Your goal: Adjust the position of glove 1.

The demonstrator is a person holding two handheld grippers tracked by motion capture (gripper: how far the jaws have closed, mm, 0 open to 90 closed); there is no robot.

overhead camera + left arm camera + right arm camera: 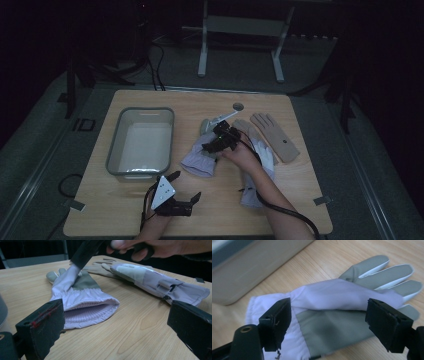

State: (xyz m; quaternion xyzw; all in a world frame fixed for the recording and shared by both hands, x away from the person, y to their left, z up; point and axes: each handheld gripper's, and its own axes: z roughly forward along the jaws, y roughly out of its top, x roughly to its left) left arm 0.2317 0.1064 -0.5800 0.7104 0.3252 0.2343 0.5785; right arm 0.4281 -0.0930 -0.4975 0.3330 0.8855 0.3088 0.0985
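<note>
Right gripper (210, 146) hangs over the pale lilac glove (200, 157) near the middle of the table (100, 210), its jaws spread wide on either side of the glove's back. In the right gripper view the two black jaws straddle a raised fold of the white cloth, with clear space between each pad and the fabric, so nothing is grasped. From the left gripper view one black jaw tip seems to meet the glove's back, though contact cannot be told for sure.

That glove lies flat, grey on the fingers and part of the back, its ribbed cuff (87, 311) open toward the person's side of the table.

Just beside it to the right lies a second lilac glove (257, 172), partly under the right hand (242, 156) and forearm, its cuff also toward the near edge. A tan glove (275, 136) rests farther right, fingers pointing away.

Left gripper (185, 186) sits low at the near edge of the table, well apart from the gloves, jaws released and empty, aimed toward the open cuff; a grey three-cornered plate (163, 192) rides on top of it.

A grey plastic bin (116, 145) stands on the left part of the table, near the first glove but not touching it.
</note>
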